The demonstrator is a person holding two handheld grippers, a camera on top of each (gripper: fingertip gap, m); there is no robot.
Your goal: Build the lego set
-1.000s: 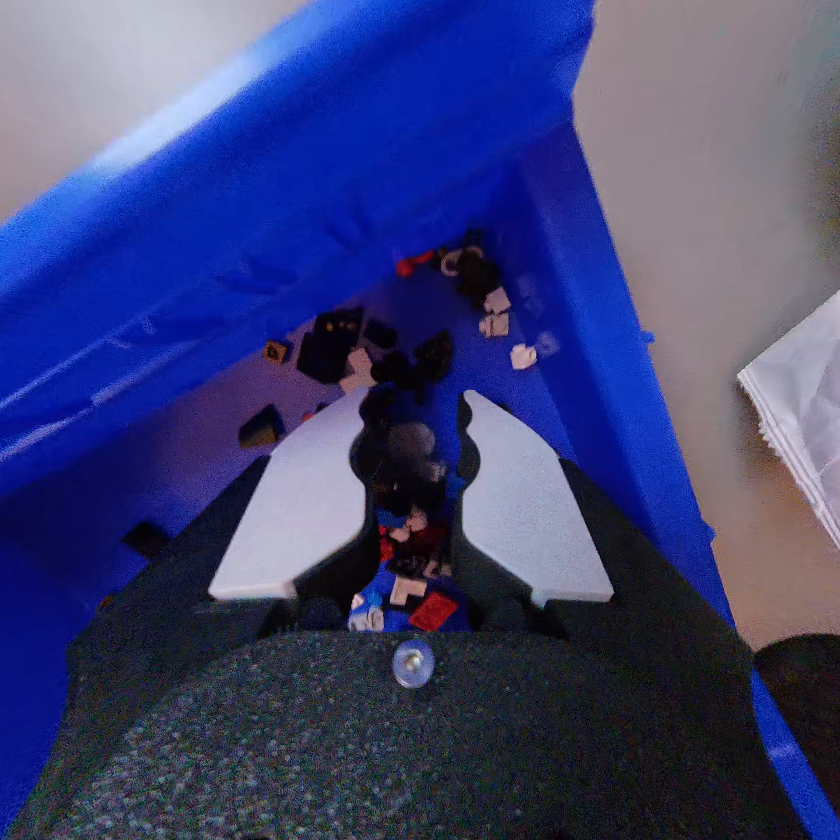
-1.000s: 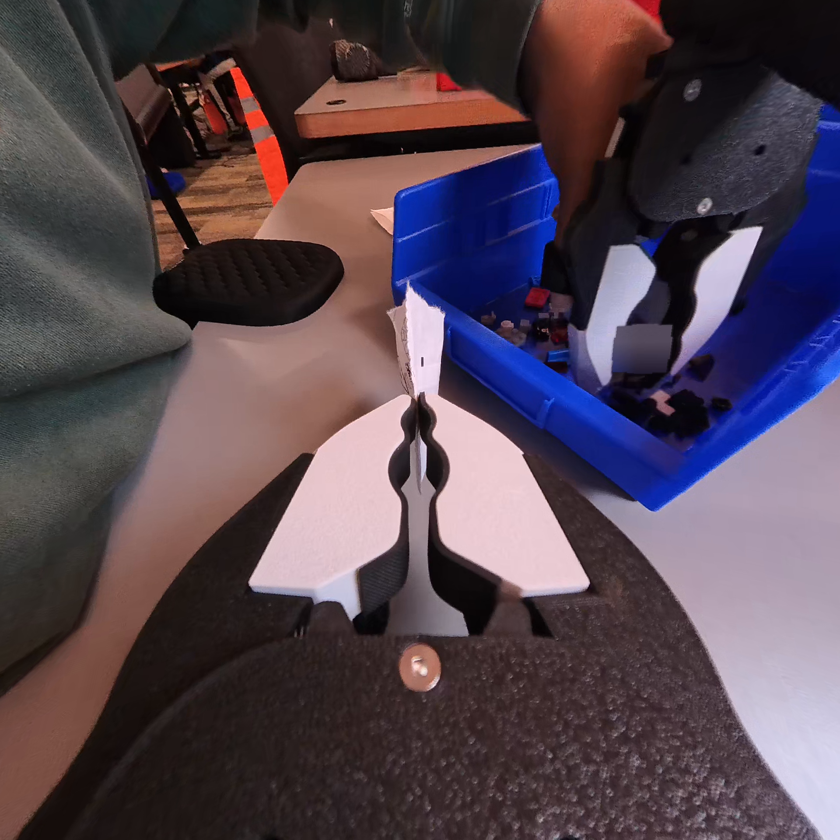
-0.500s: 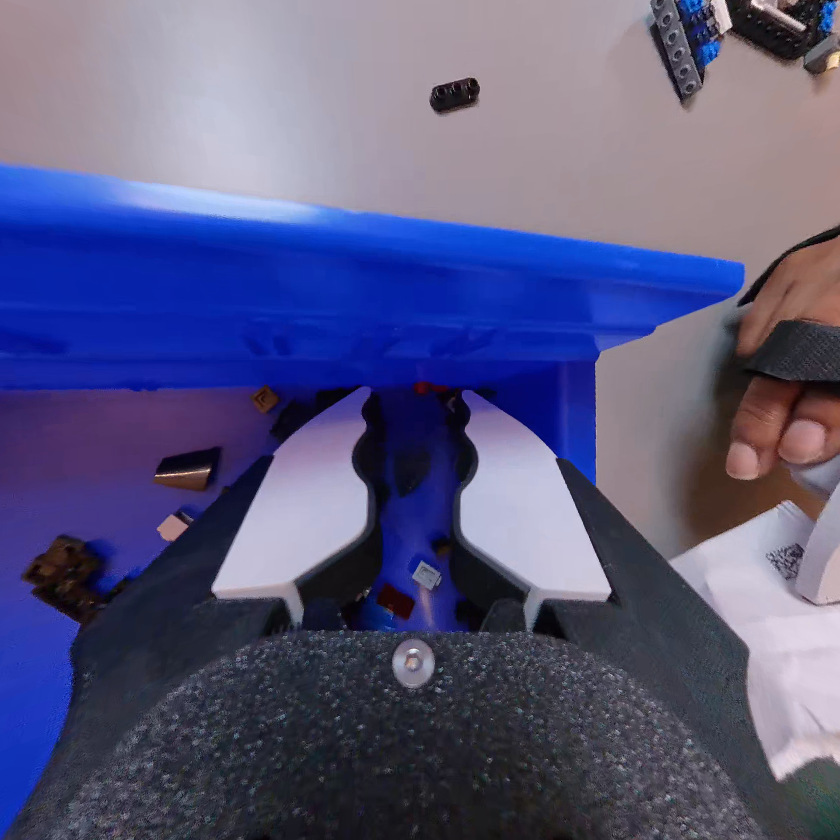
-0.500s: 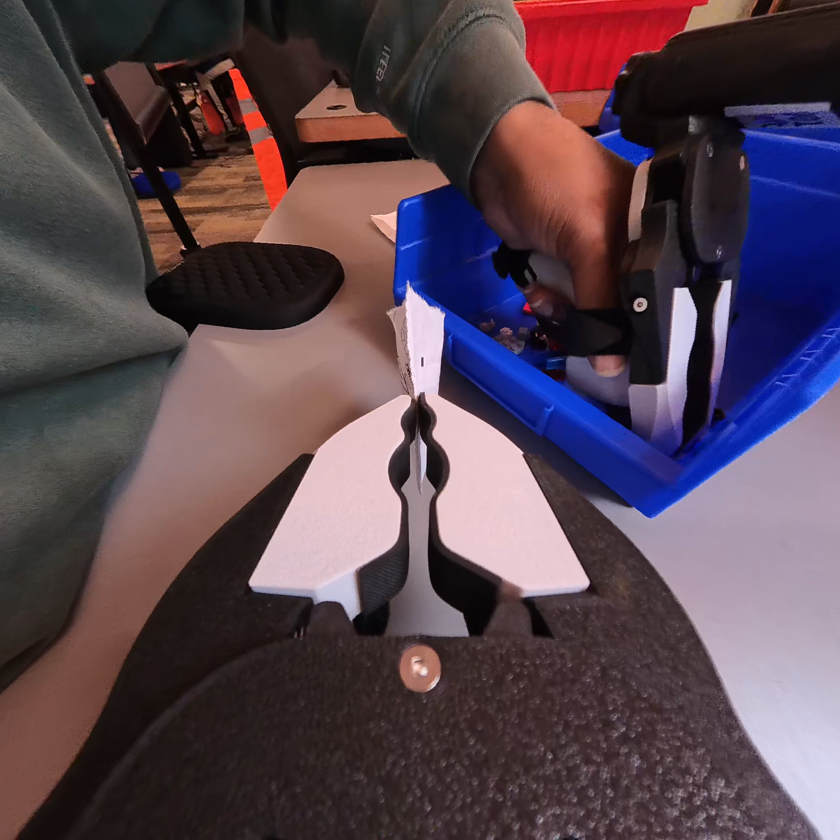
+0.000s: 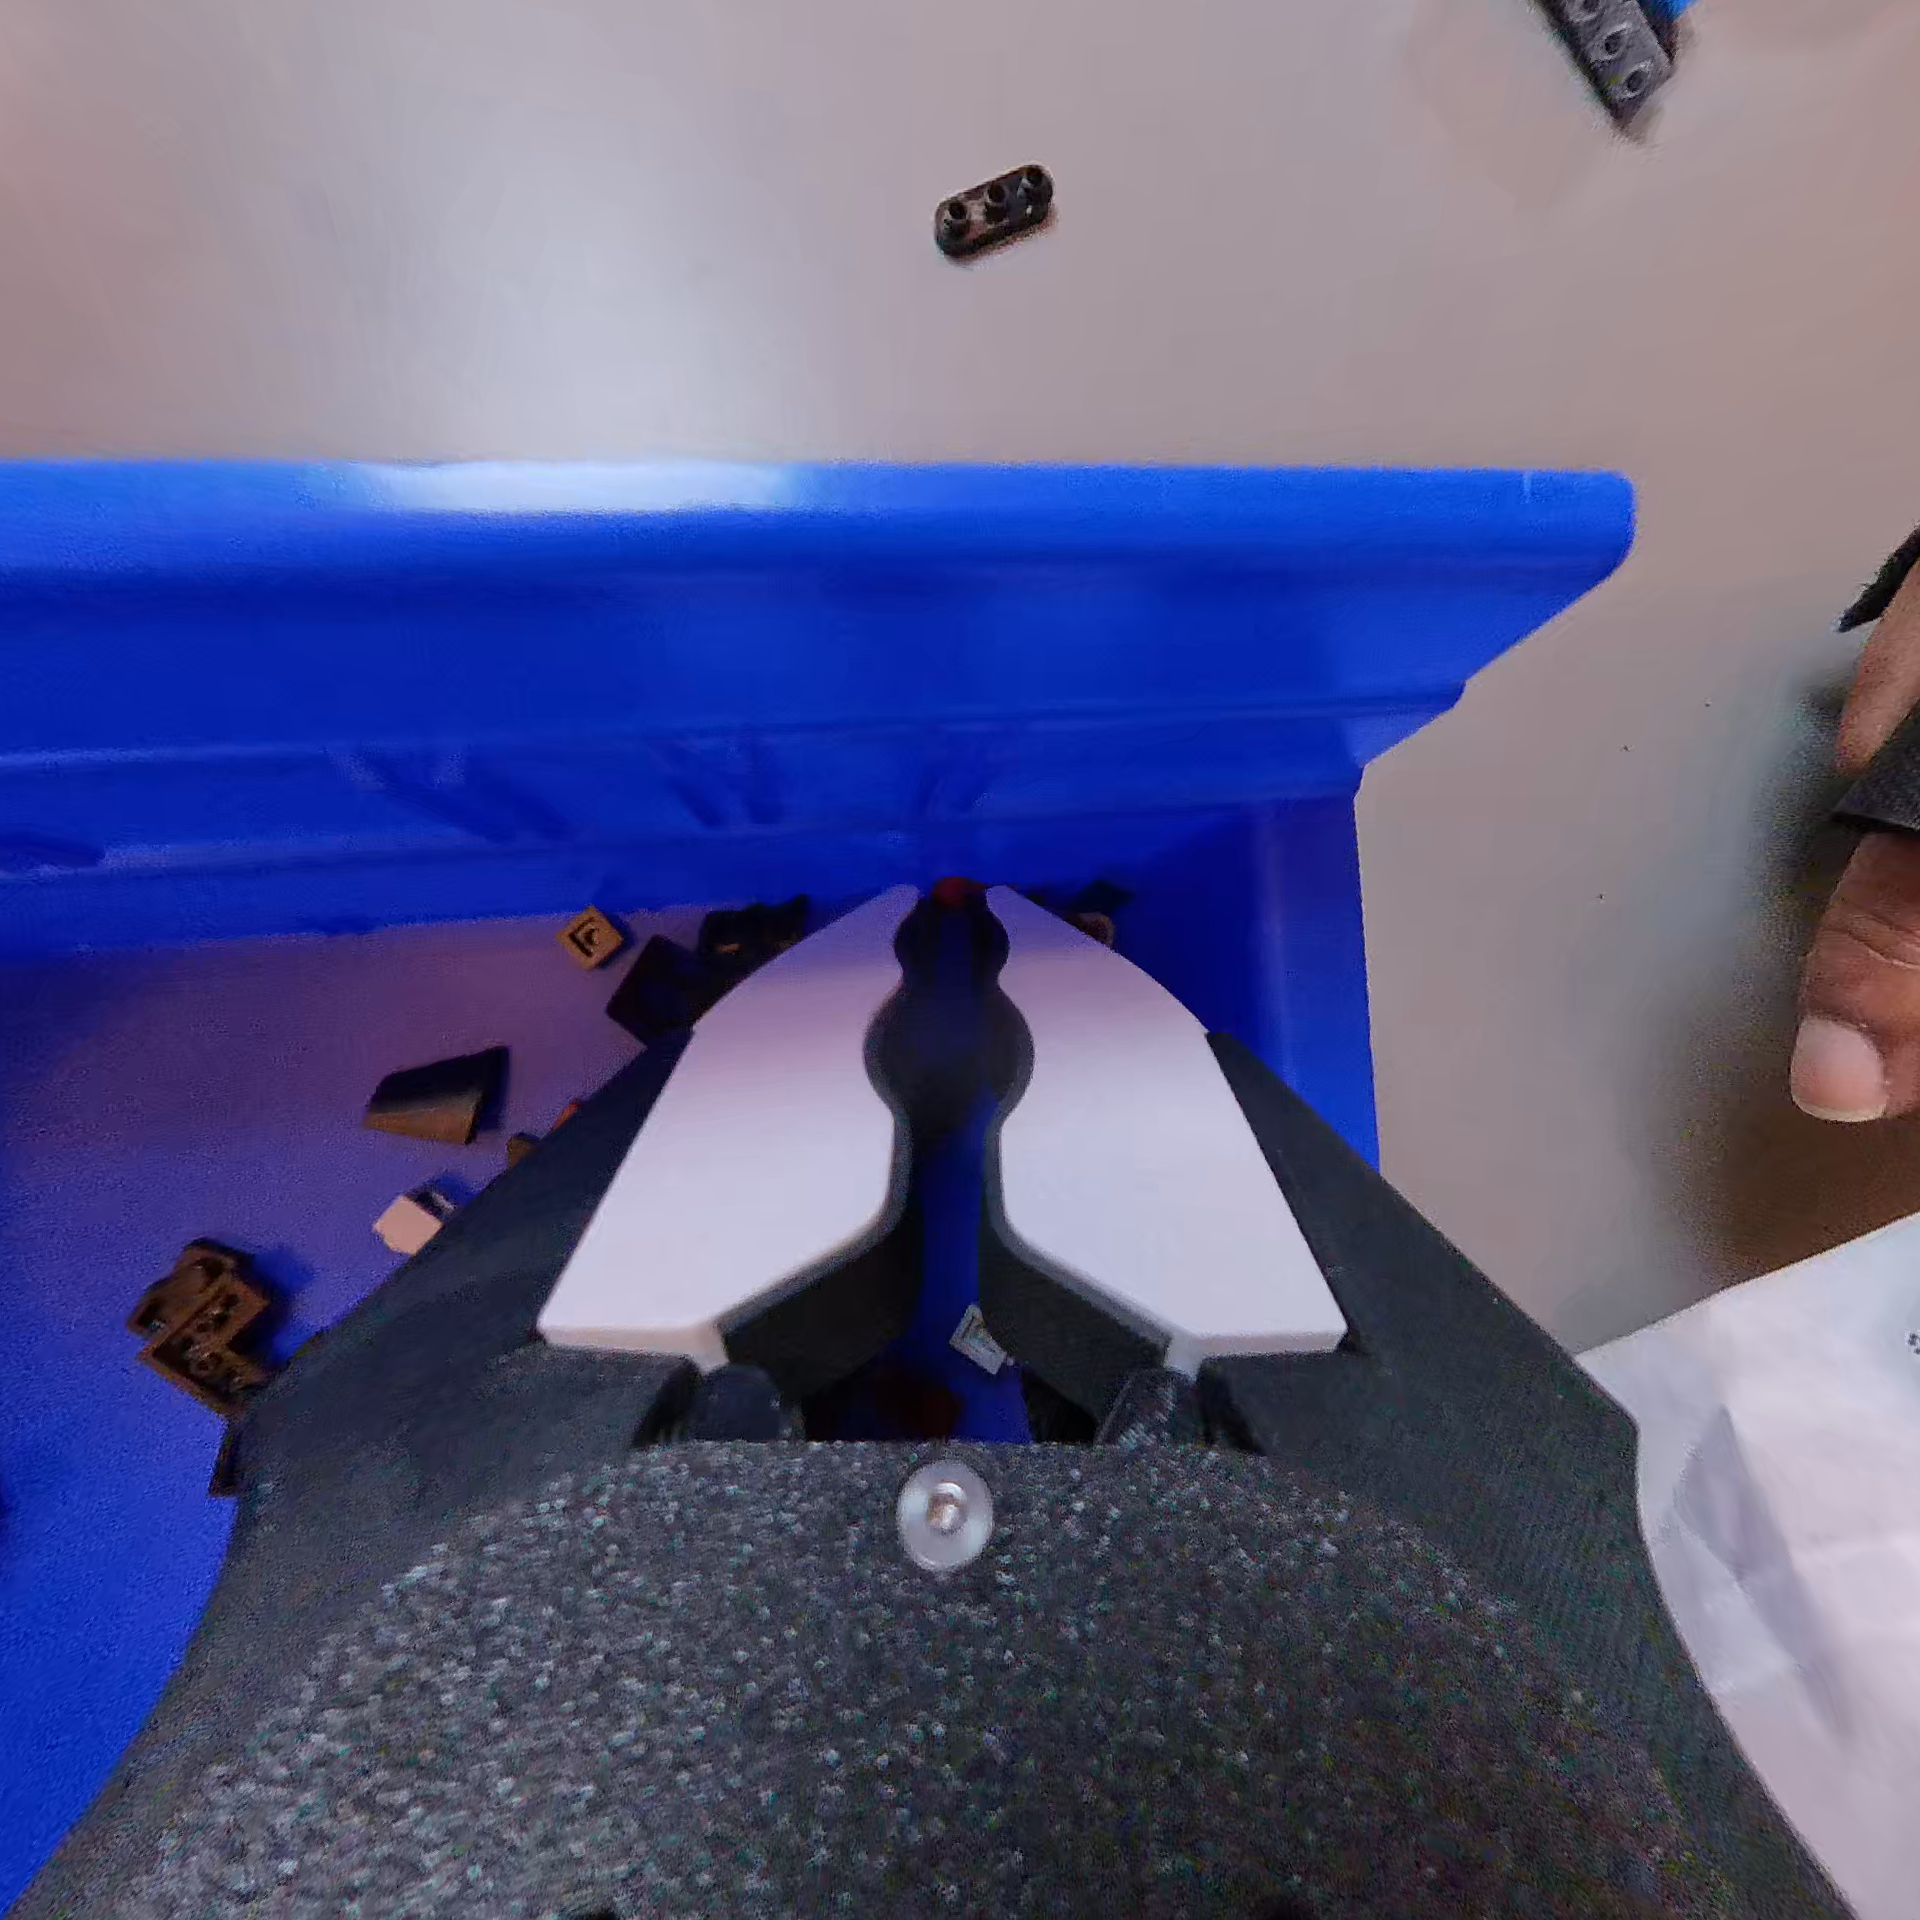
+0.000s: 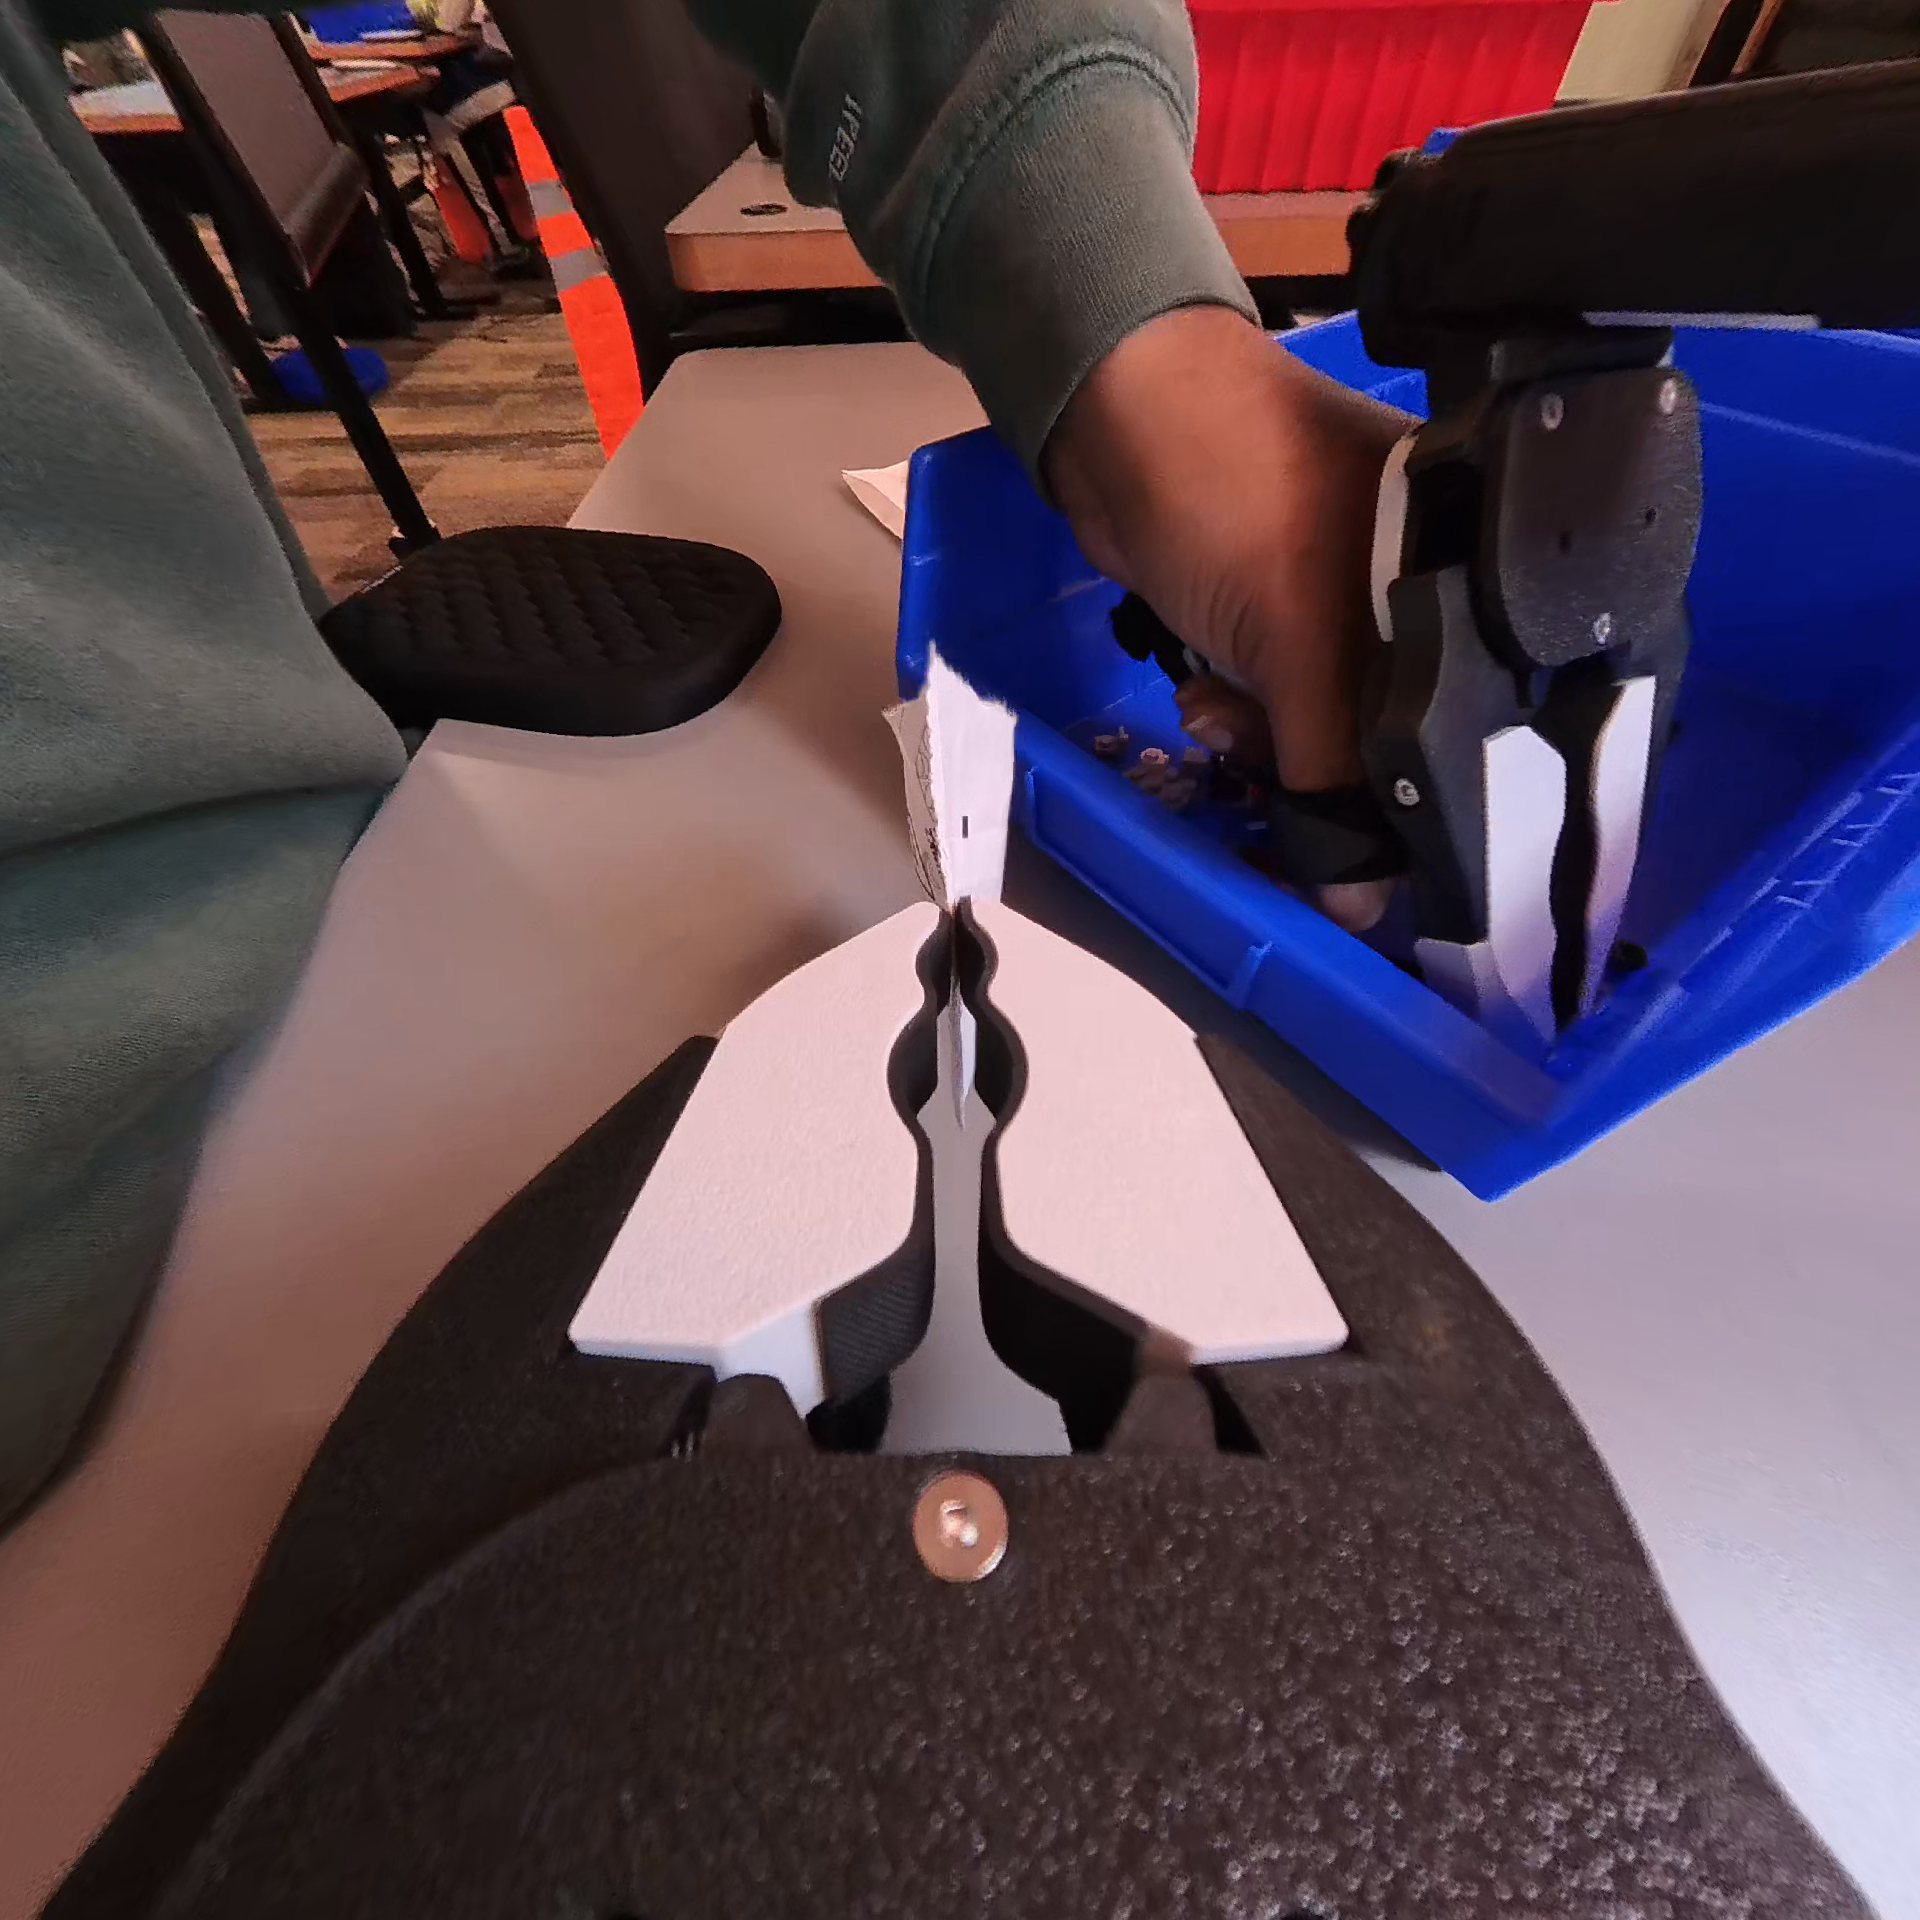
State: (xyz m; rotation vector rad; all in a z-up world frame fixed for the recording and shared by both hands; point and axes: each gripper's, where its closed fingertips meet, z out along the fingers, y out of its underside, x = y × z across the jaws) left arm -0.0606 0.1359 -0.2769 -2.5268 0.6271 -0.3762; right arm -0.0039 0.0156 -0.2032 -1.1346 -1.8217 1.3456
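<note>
- Left claw (image 5: 954,902) inside the blue bin (image 5: 790,582), tips nearly together on a small red piece (image 5: 951,889) at the bin's wall.
- Right claw (image 6: 958,912) clamped on a folded white paper (image 6: 966,790), above the grey tabletop (image 6: 623,935), just beside the bin.
- Loose dark bricks (image 5: 436,1093) lie on the bin floor.

A black armrest pad (image 6: 551,623) sits beside an orange cone (image 6: 582,281).

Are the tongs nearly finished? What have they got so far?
Done: the right tongs are shut on a paper slip. In hand: the left tongs, inside the blue bin, pinch a small red piece. Left: loose bricks lie in the bin, and a black piece on the table.
</note>
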